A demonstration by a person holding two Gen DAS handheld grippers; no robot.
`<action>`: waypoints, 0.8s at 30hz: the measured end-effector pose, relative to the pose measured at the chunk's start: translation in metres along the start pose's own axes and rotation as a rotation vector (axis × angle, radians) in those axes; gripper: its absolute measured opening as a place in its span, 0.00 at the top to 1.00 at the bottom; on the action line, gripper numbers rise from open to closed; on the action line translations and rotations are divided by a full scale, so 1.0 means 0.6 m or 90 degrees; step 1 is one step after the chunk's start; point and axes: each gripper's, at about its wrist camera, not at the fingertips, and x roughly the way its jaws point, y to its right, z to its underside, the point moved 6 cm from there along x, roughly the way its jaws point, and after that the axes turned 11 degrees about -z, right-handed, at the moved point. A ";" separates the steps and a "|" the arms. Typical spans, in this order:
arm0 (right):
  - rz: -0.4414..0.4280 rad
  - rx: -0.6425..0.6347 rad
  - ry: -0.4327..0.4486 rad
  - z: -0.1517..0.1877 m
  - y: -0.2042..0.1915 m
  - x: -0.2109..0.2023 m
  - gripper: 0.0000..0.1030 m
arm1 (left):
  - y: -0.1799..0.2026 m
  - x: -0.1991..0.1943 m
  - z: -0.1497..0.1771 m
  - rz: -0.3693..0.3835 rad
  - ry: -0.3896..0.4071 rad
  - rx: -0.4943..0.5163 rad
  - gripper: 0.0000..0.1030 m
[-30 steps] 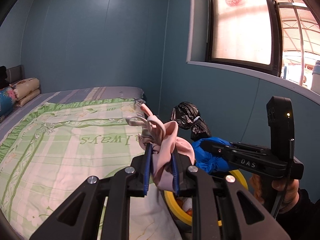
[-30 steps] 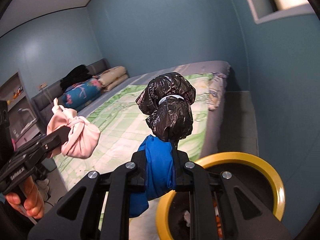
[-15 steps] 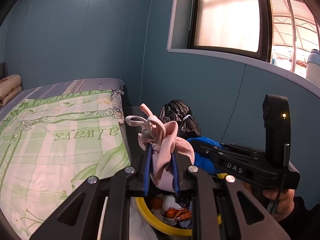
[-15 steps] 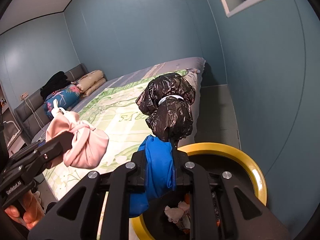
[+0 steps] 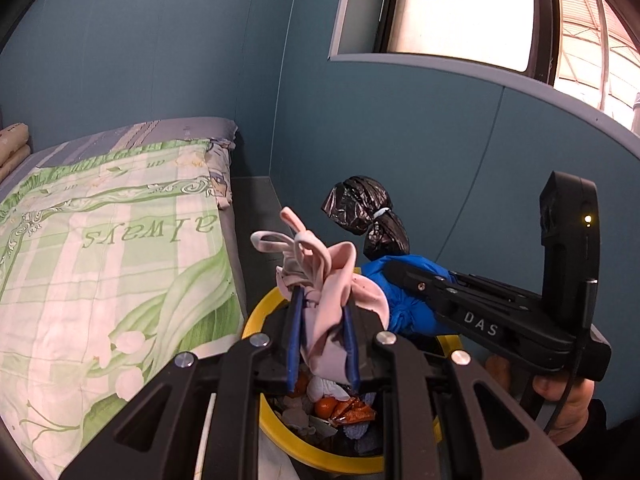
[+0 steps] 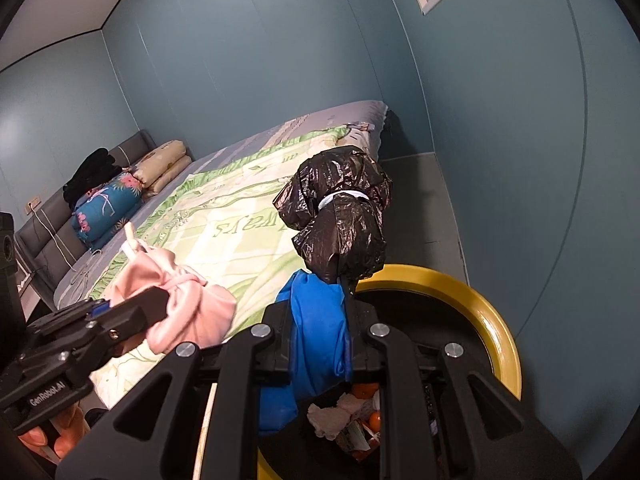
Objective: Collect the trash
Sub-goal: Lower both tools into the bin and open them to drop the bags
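My left gripper (image 5: pixel 320 312) is shut on a knotted pink bag (image 5: pixel 332 280), held just above a yellow-rimmed bin (image 5: pixel 276 420). The same pink bag (image 6: pixel 184 312) shows at the left of the right wrist view, in the left gripper (image 6: pixel 156 304). My right gripper (image 6: pixel 320 320) is shut on a blue bag (image 6: pixel 318 336) and a tied black bag (image 6: pixel 340 220), which sticks up past the fingers. The bin (image 6: pixel 480 312) lies right below, with paper scraps and orange wrappers (image 6: pixel 352 416) inside. In the left wrist view the right gripper (image 5: pixel 396 270) reaches in from the right with the blue bag (image 5: pixel 404 300) and black bag (image 5: pixel 364 216).
A bed with a green and white quilt (image 5: pixel 100 260) fills the left side, close against the bin. Blue walls (image 5: pixel 400 140) stand behind and to the right, with a window (image 5: pixel 460 8) above. Pillows and dark clothes (image 6: pixel 104 184) lie at the bed's far end. A hand (image 5: pixel 568 400) holds the right gripper.
Both grippers have moved toward the bin and tilted down, still holding their bags. The bin's rim and the trash inside have come into view under them.
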 end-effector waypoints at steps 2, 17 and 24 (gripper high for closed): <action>0.006 -0.001 -0.005 0.001 -0.002 0.004 0.86 | 0.003 0.011 0.005 0.001 -0.012 0.000 0.84; 0.032 0.041 -0.067 0.016 0.011 0.065 0.86 | 0.012 0.083 0.043 0.009 -0.095 -0.010 0.84; 0.042 0.052 -0.094 0.025 0.018 0.087 0.85 | 0.012 0.108 0.055 0.017 -0.131 -0.021 0.84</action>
